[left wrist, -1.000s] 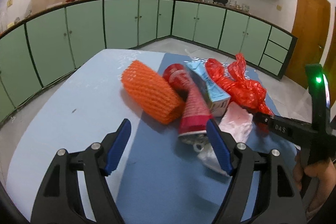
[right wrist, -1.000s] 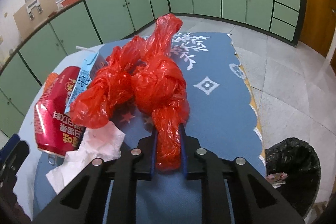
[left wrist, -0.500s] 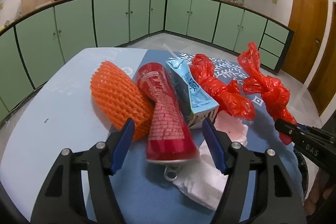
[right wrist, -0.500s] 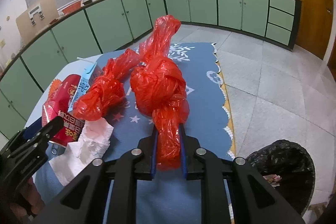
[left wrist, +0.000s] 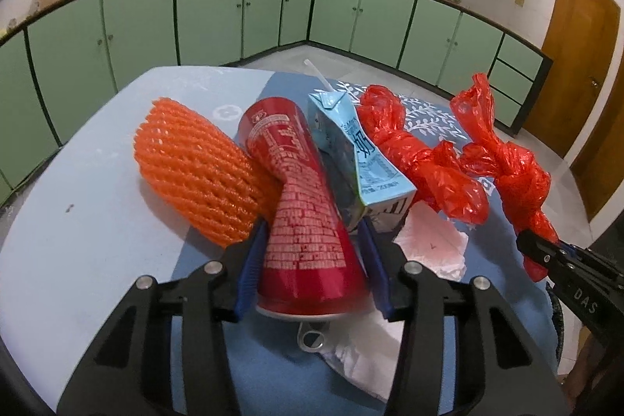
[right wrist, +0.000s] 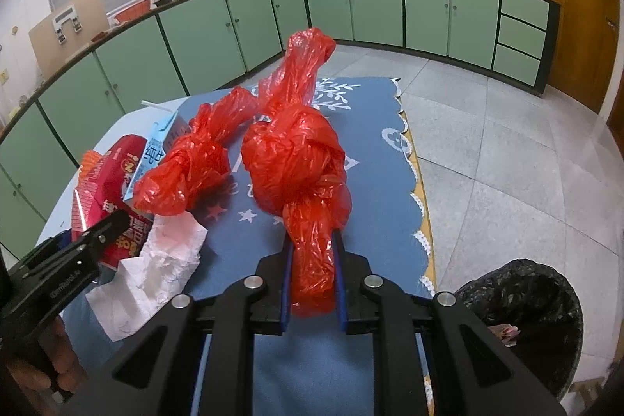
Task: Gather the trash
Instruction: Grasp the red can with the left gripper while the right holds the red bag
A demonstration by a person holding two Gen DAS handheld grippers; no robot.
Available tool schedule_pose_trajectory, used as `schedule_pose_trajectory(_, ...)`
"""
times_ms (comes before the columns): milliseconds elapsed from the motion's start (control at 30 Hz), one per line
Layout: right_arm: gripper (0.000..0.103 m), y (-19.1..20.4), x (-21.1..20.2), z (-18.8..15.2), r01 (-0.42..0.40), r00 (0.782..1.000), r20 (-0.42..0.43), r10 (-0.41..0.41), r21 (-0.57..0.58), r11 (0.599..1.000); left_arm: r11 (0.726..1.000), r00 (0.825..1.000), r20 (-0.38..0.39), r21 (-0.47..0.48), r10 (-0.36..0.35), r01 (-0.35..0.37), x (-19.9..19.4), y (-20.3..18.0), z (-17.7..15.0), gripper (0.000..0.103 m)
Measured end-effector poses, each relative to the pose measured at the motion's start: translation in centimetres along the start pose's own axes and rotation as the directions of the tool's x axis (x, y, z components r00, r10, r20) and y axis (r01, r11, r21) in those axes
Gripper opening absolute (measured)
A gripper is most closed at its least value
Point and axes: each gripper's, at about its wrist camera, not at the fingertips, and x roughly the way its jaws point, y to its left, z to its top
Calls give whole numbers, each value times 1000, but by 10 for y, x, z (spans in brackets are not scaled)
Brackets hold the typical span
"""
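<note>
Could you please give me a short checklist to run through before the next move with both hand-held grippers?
1. Right hand-held gripper clamped on knotted red bag: ok.
2. Red can between the closing left hand-held gripper pads: ok.
3. Pads firmly pressing the can: cannot tell.
4. Milk carton clear of the can: not ok, it leans against it.
5. Black-lined bin open, beside the table: ok.
6. Tissue free of the can: cannot tell.

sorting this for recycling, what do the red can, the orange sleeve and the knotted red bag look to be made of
Red can: thin metal, likely aluminium; glossy print, dented waist, silver rim and pull tab.
Orange sleeve: soft foam netting, matte, open mesh.
Knotted red bag: thin plastic film, shiny, see-through, crinkled.
</note>
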Motion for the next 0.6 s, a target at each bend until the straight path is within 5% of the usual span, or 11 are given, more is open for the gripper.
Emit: schedule_pose_trajectory(600,13,-11,-45,-24,-51,998,29,50,36,998,999,992,126,27,-22,19,-93,-3,-35,38)
